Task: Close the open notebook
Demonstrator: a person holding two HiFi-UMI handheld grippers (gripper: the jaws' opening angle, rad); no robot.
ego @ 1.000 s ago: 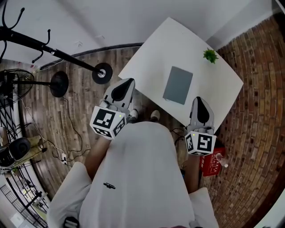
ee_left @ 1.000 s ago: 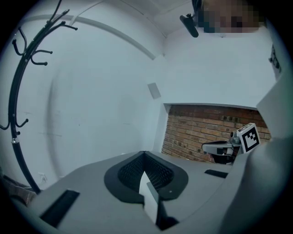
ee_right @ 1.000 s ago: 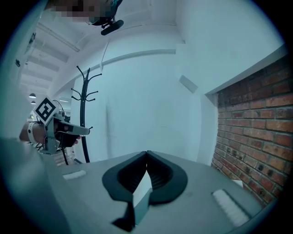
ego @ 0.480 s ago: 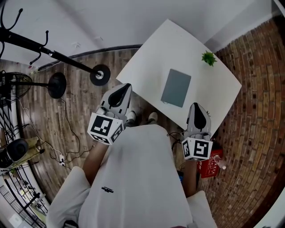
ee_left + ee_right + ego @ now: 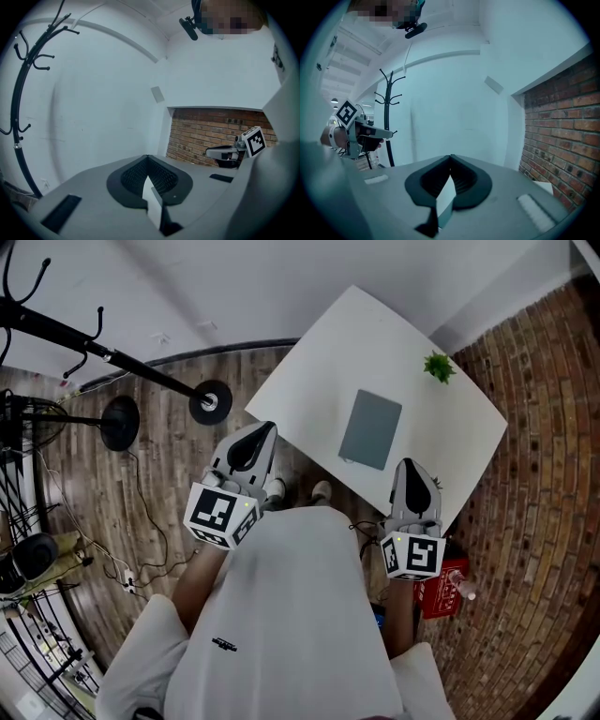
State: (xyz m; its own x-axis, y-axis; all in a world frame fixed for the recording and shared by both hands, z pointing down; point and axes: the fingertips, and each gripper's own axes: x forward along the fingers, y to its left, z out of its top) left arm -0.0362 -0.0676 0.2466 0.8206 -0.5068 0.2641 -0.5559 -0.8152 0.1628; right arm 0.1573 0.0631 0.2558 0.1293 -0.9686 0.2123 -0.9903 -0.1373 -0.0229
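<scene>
Holds left gripper point(image 5: 259, 429) and right gripper point(image 5: 412, 465) near the white table point(image 5: 337, 343), jaws pressed together, empty. Shows grey notebook point(image 5: 370, 429) closed on it.

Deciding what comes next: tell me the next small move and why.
Probably none, just hold both back: the notebook lies as one flat grey rectangle on the table, seemingly already closed. The left gripper and right gripper are shut, empty, and apart from it.
</scene>
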